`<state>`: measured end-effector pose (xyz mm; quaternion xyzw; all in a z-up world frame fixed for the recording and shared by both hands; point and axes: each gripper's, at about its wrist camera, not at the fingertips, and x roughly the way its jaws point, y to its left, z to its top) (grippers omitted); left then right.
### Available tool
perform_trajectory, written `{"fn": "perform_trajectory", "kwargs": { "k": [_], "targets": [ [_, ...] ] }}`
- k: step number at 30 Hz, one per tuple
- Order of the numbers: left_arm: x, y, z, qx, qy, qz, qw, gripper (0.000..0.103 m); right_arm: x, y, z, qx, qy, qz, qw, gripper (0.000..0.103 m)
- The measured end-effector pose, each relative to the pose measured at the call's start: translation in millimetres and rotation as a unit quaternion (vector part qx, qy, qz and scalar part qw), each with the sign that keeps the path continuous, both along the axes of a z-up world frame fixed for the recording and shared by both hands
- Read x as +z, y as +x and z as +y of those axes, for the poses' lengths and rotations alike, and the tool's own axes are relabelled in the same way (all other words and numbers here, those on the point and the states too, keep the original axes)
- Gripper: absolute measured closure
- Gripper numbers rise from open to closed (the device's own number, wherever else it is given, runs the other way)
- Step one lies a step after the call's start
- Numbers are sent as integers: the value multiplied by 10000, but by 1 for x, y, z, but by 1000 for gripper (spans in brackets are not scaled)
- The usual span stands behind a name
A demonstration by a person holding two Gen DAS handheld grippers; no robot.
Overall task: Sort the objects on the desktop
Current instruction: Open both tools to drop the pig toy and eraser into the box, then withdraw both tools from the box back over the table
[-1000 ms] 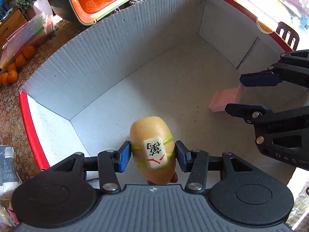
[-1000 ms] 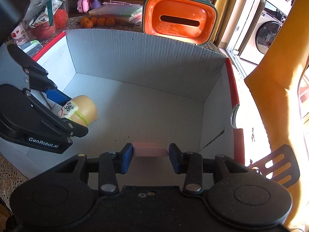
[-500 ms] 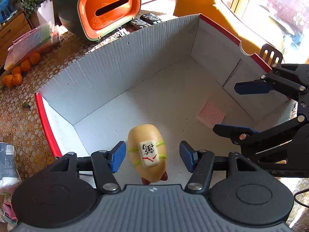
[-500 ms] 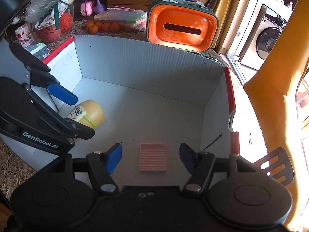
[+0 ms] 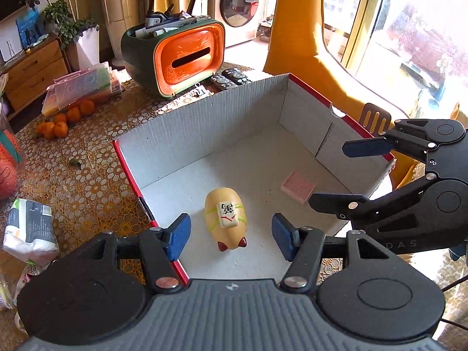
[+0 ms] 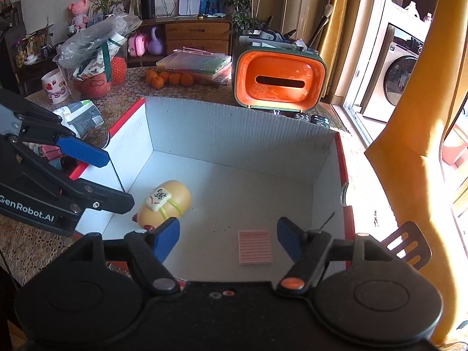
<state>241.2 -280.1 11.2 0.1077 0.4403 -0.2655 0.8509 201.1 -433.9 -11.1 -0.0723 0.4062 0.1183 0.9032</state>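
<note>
The cardboard box (image 5: 204, 125) on the table (image 5: 87, 181) now holds both items, each let go within the last second. The yellow pig toy (image 5: 225, 219), clamped a second ago, has been released by the left tool (image 5: 231, 238); it lies on the box floor below and between the parted blue pads, untouched. The pink pad (image 6: 255, 247) has been dropped likewise; it lies flat under the right tool (image 6: 228, 239), whose jaws are still opening, nothing pressed. Both tools have been lifted clear. This drop-off is judged done; further table items presumably come next.
</note>
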Motion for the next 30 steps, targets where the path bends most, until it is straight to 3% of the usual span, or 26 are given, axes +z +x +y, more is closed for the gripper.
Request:
{"fn": "perform_trajectory", "kwargs": {
  "k": [11, 30],
  "targets": [
    [22, -37, 40, 218, -113, -555, 9982, 43, 21, -33, 21, -19, 413, -494, 9979, 19],
    [27, -94, 130, 811, -586, -916, 9908, 39, 34, -69, 80, 123, 794, -922, 9925, 7]
  ]
}}
